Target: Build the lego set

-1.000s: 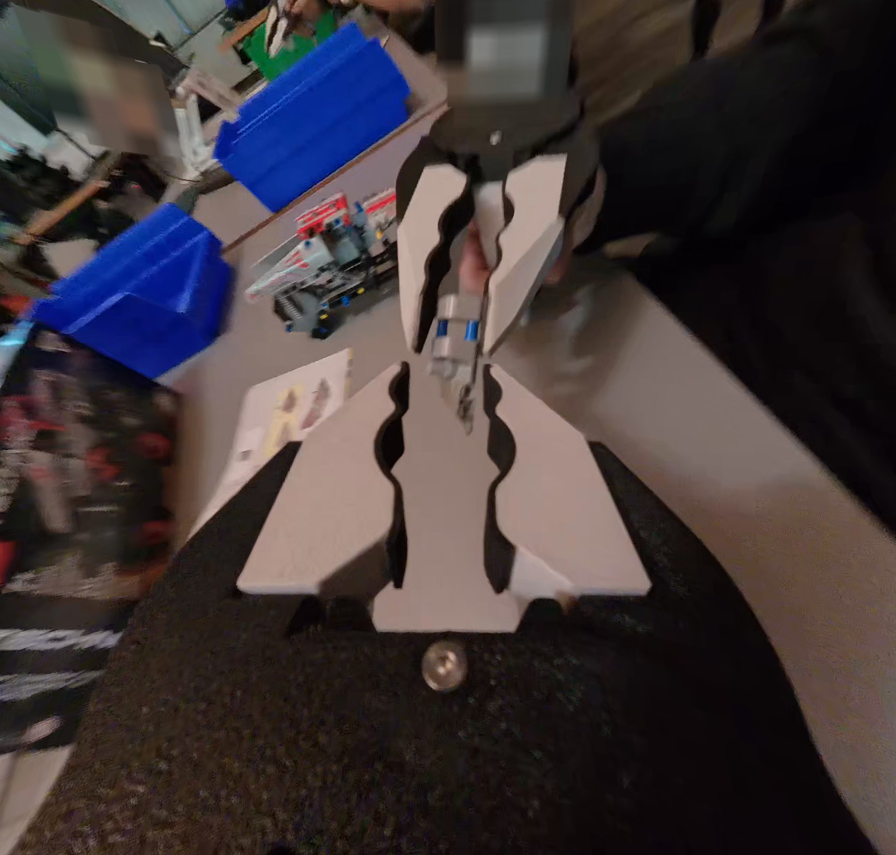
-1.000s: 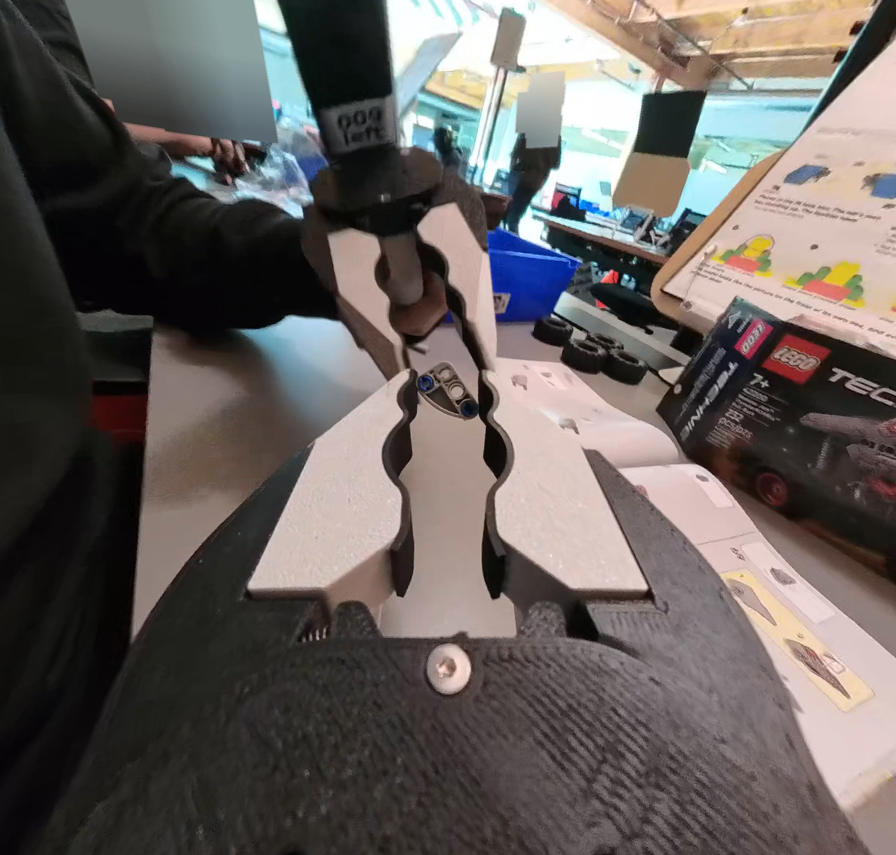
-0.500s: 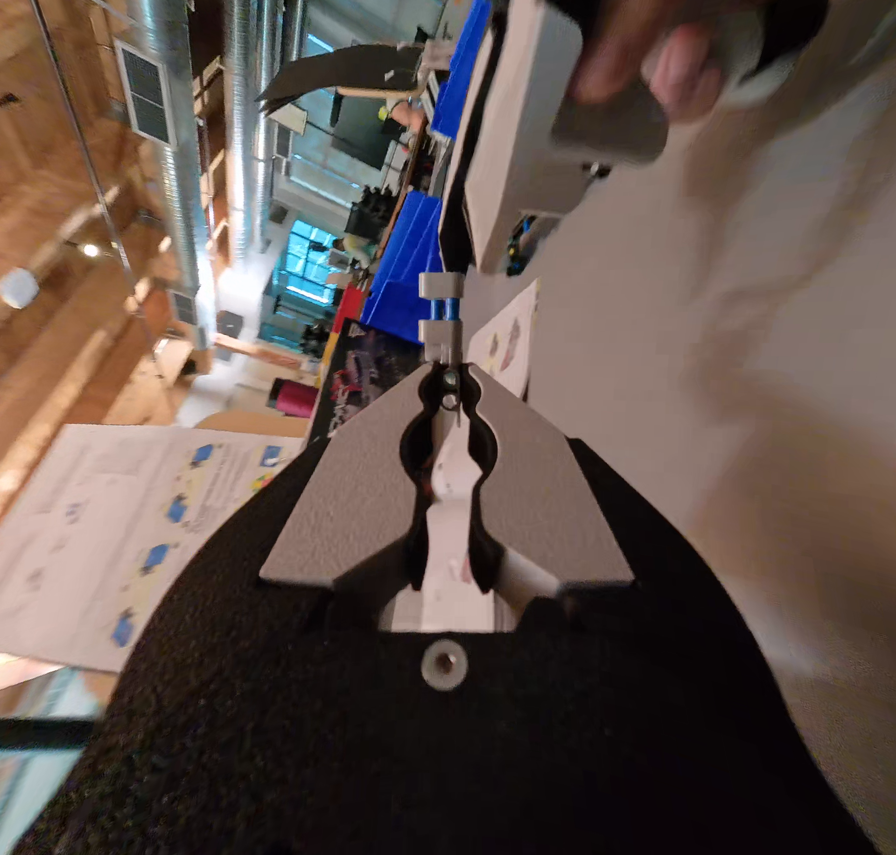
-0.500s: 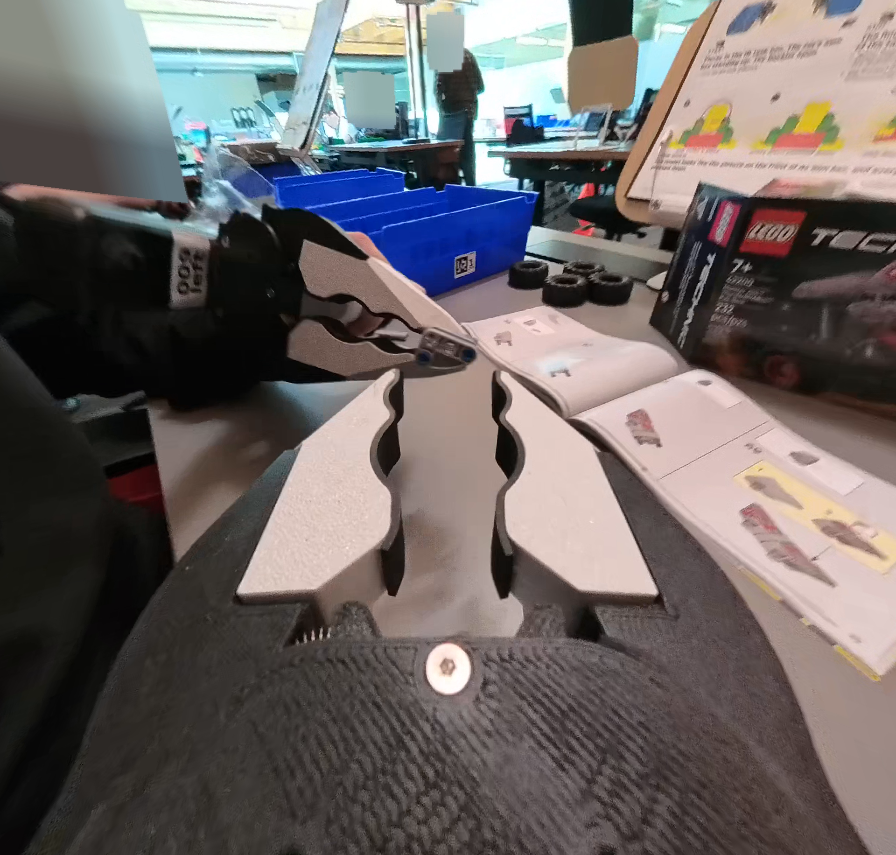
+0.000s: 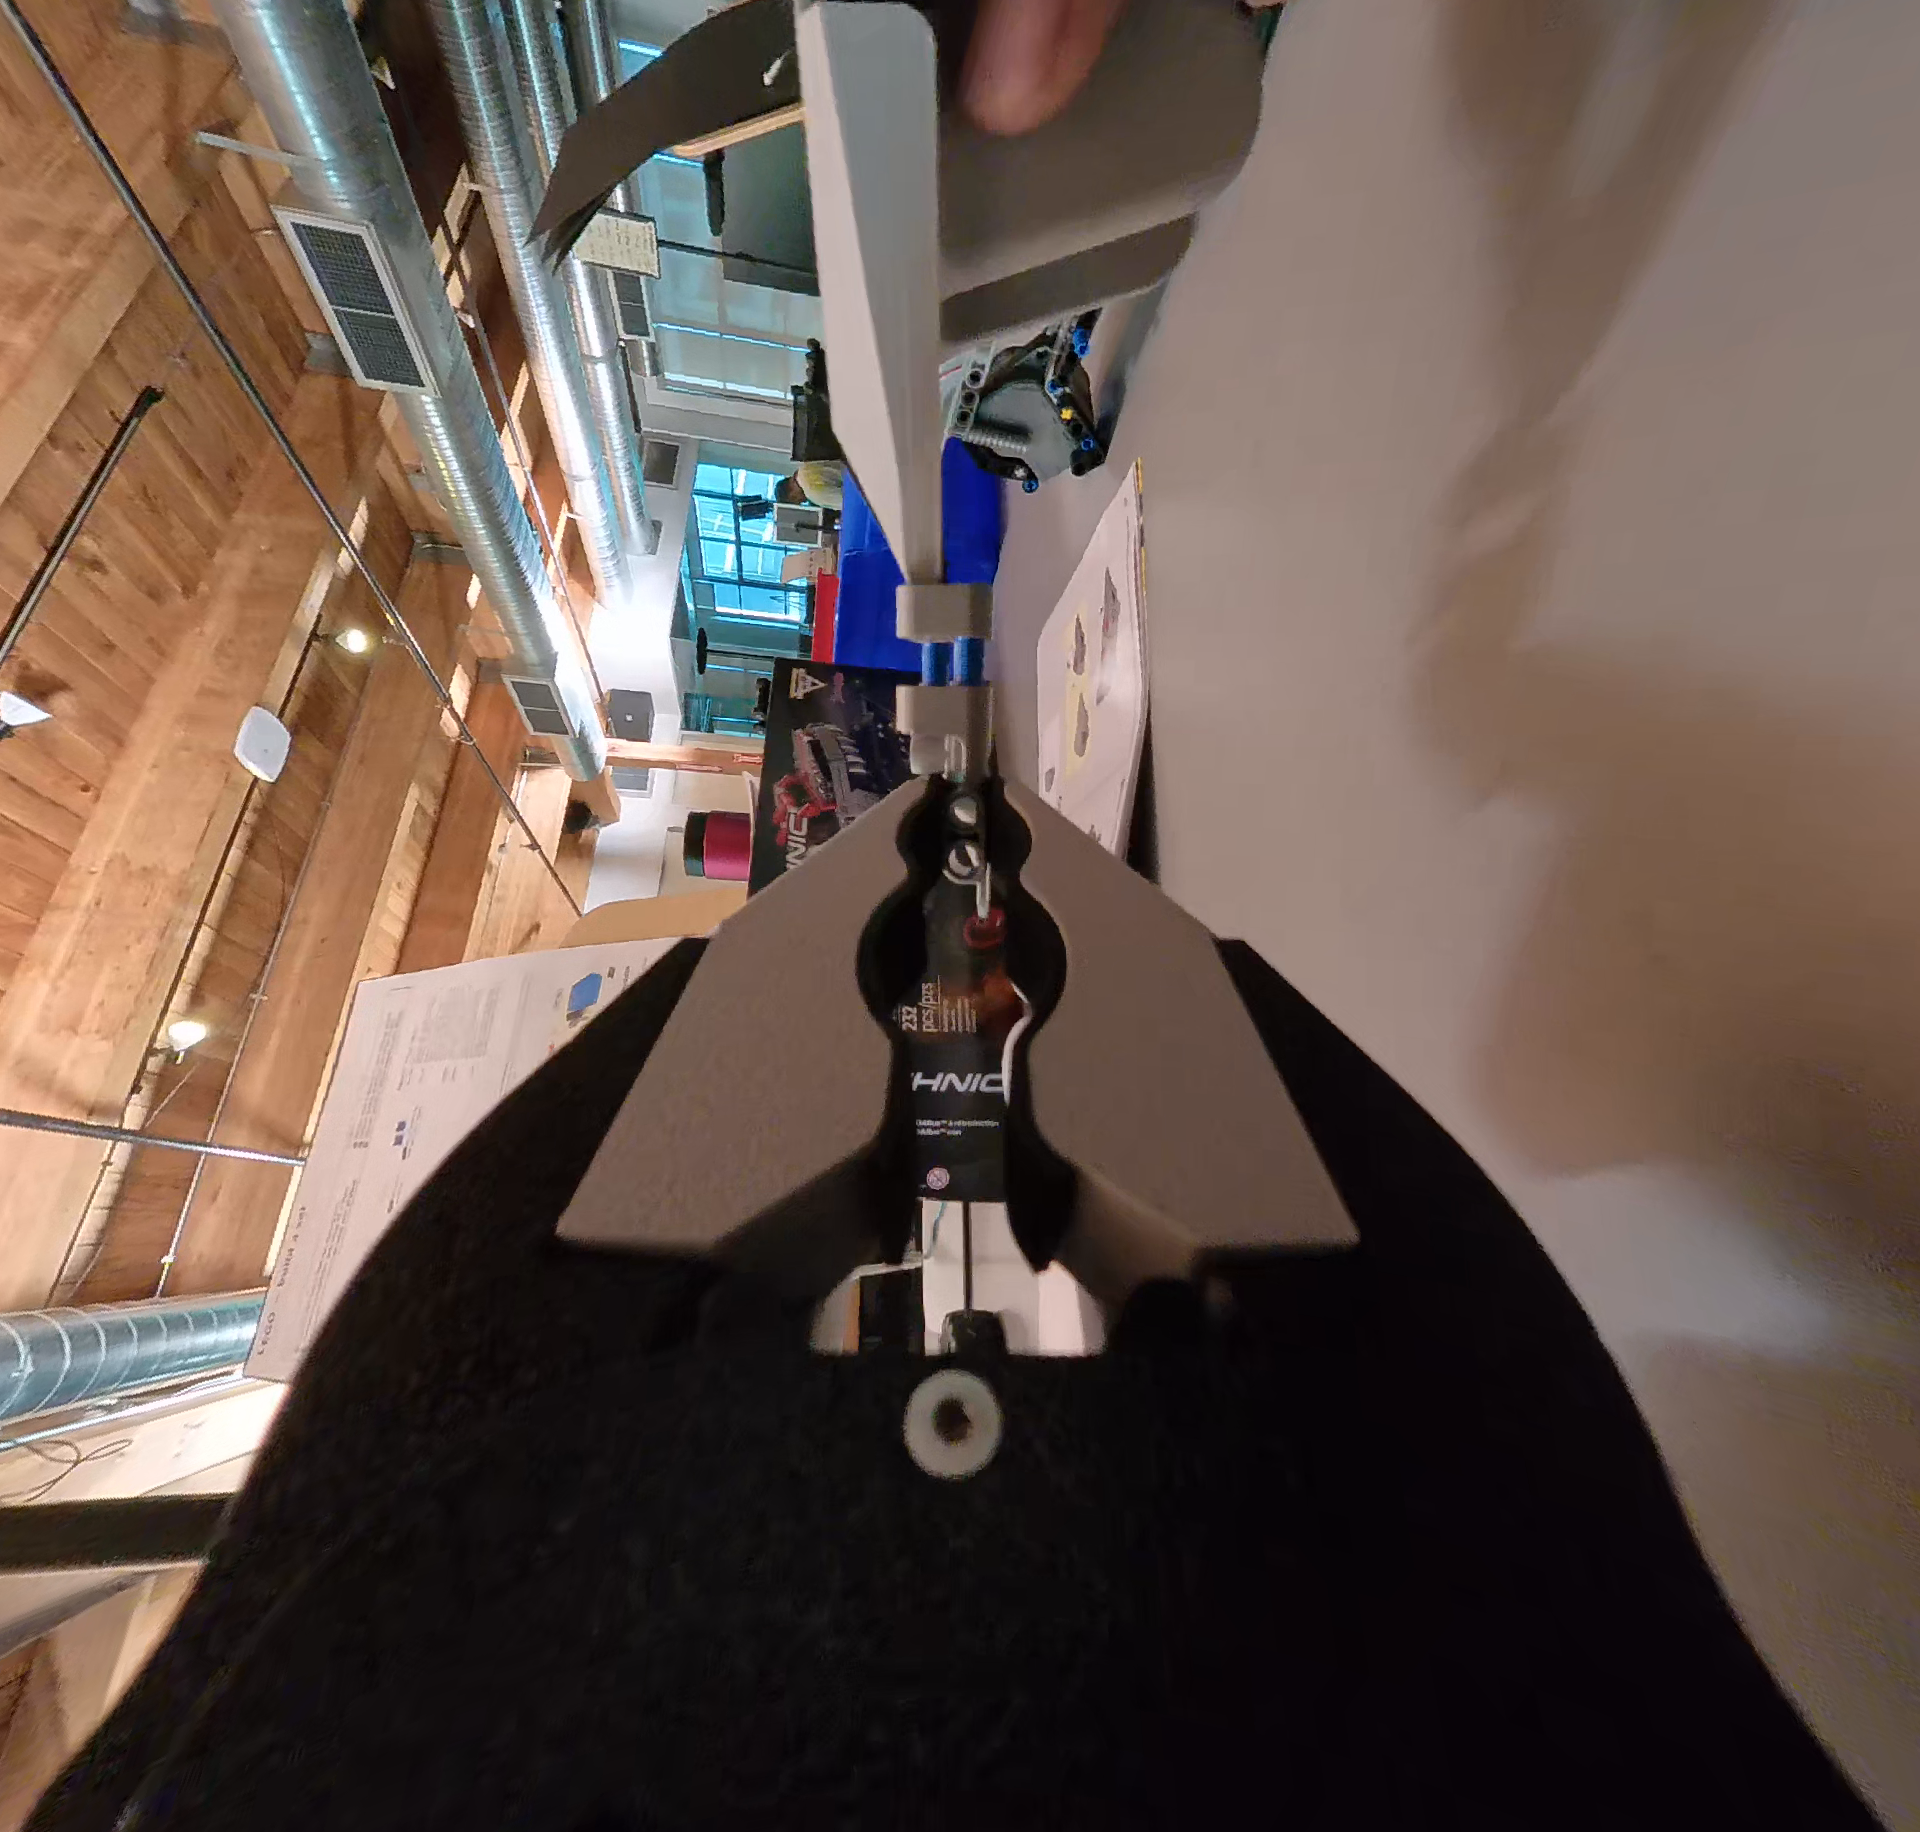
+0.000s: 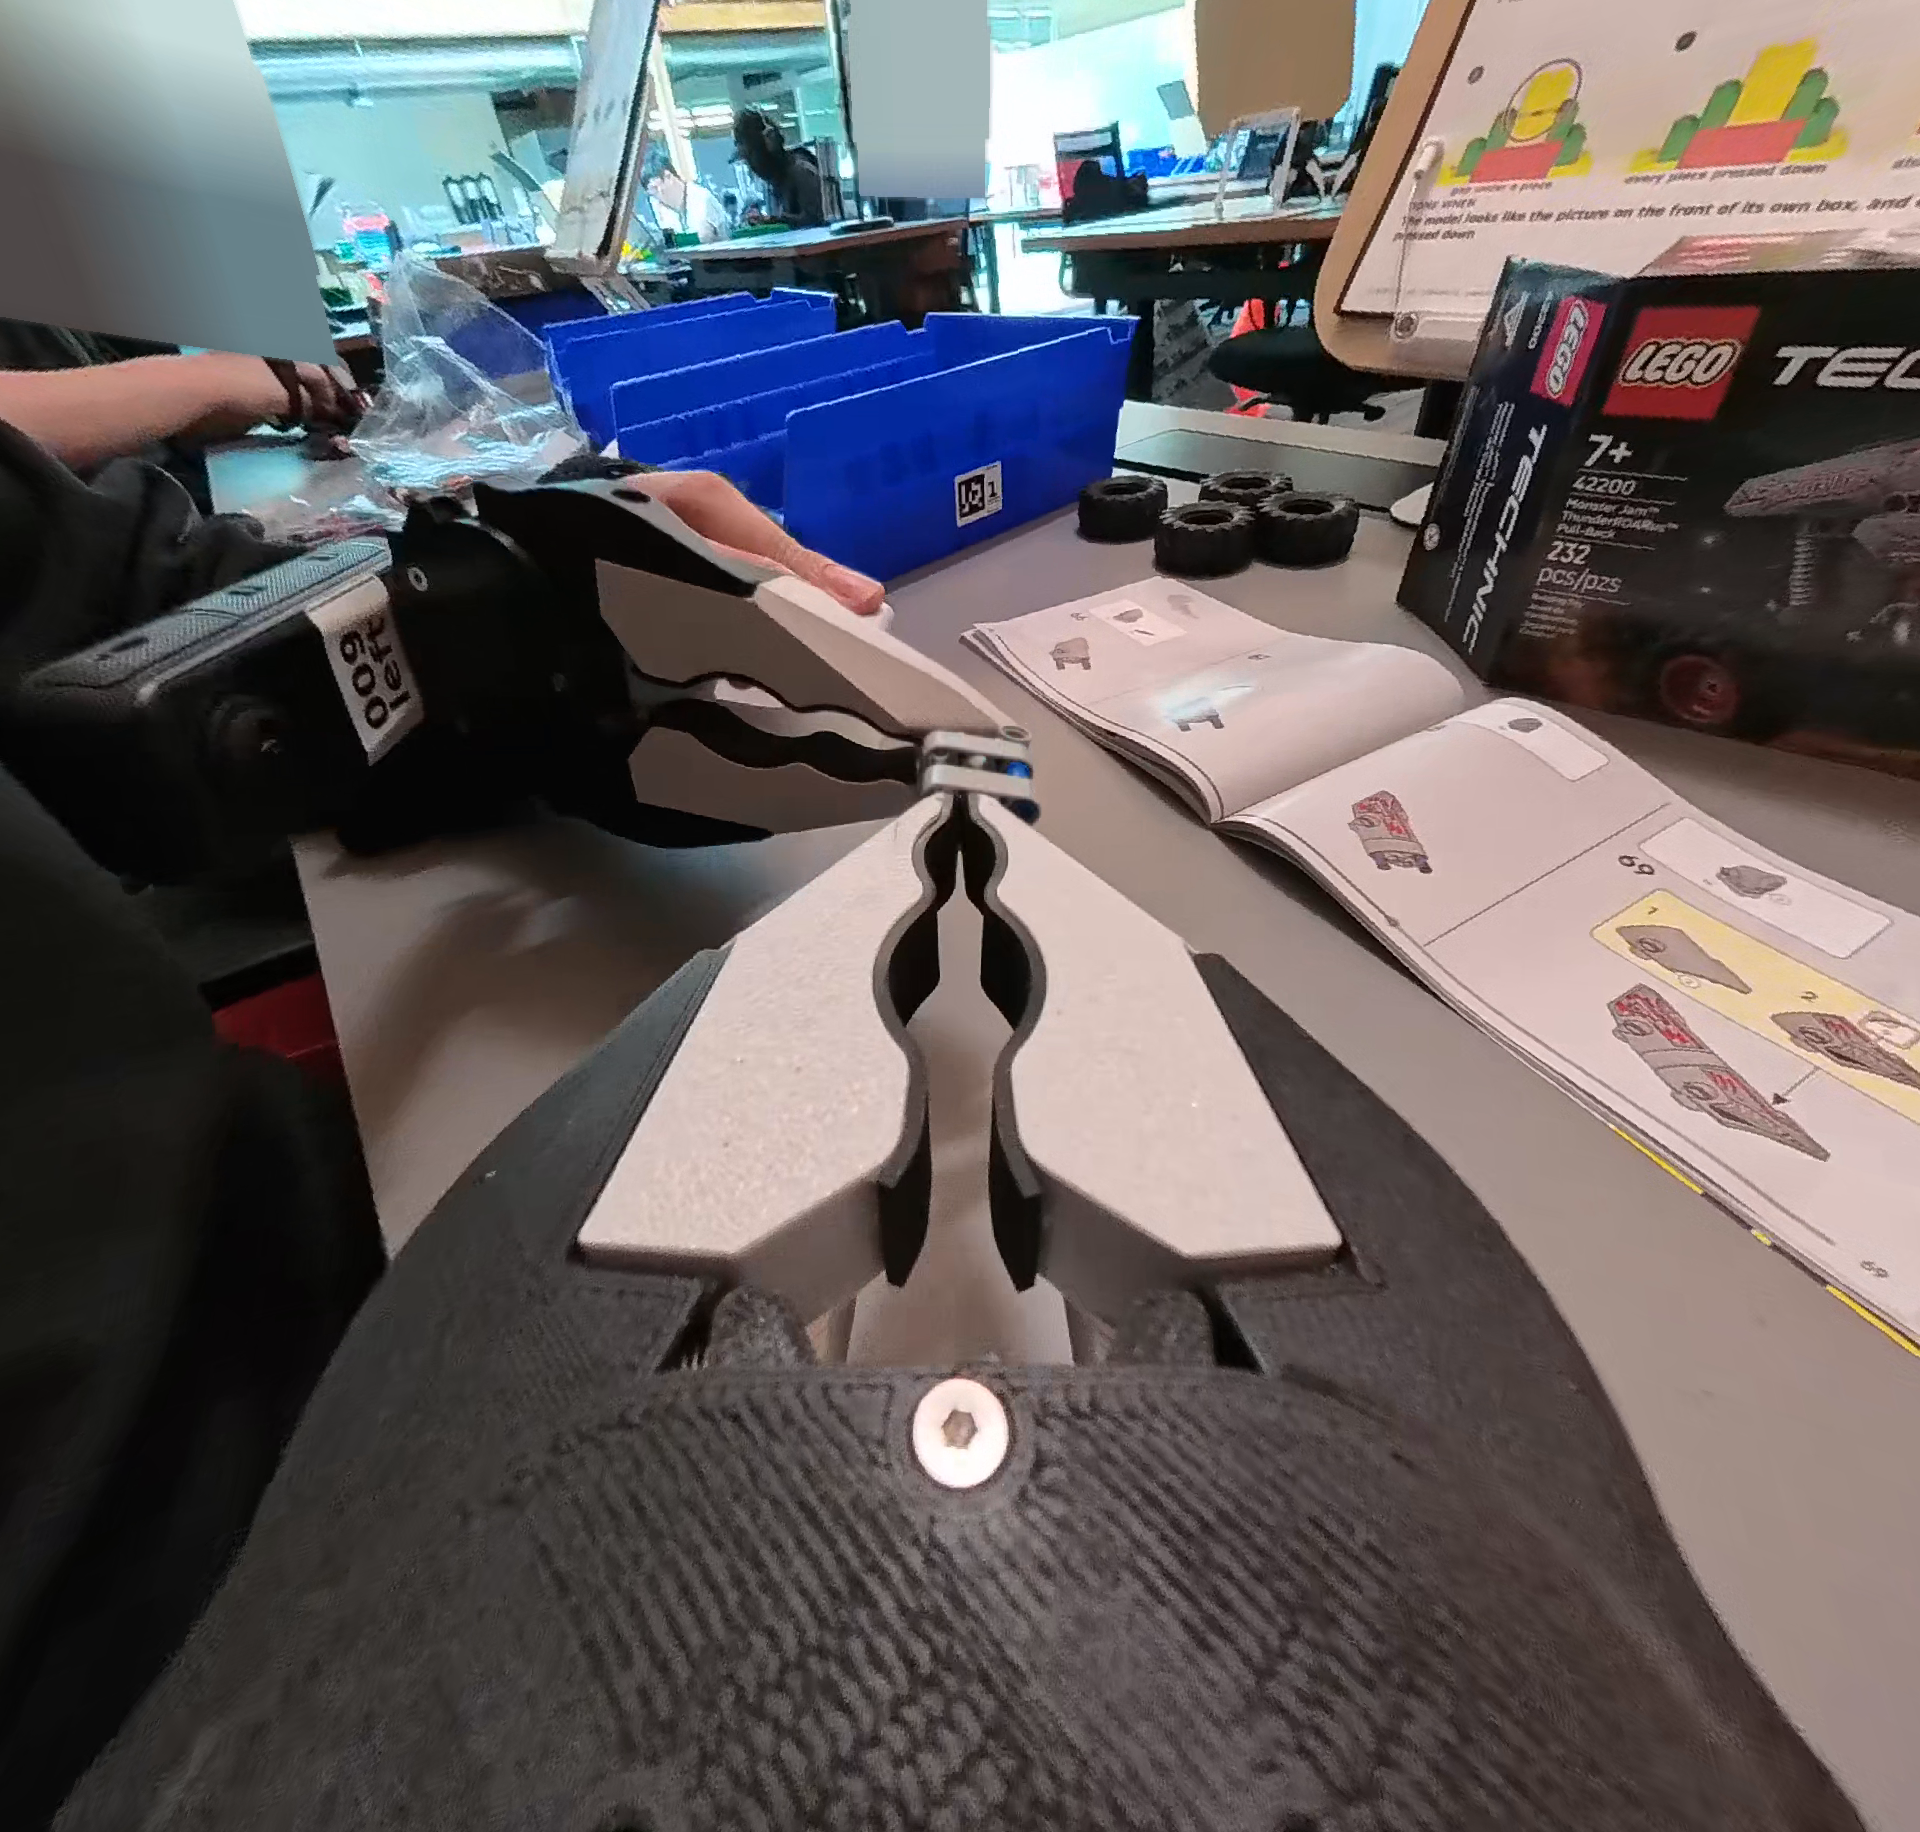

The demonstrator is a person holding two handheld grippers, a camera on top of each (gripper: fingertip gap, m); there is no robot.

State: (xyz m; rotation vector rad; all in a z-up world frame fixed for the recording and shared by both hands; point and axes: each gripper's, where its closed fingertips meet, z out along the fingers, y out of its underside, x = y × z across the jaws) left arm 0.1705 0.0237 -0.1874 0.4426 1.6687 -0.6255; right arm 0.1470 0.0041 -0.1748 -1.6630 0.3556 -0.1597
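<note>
A small grey lego assembly [image 6: 975, 756] with 2 blue pins is pinched at once by the left gripper [image 6: 914, 759] and the right gripper [image 6: 958, 808], both clenched on it above the grey table [image 6: 582, 909]. Its long axis lies roughly level, pointing right. Only the left wrist view shows the part-built model [image 5: 1023, 411], apparently far off.
</note>
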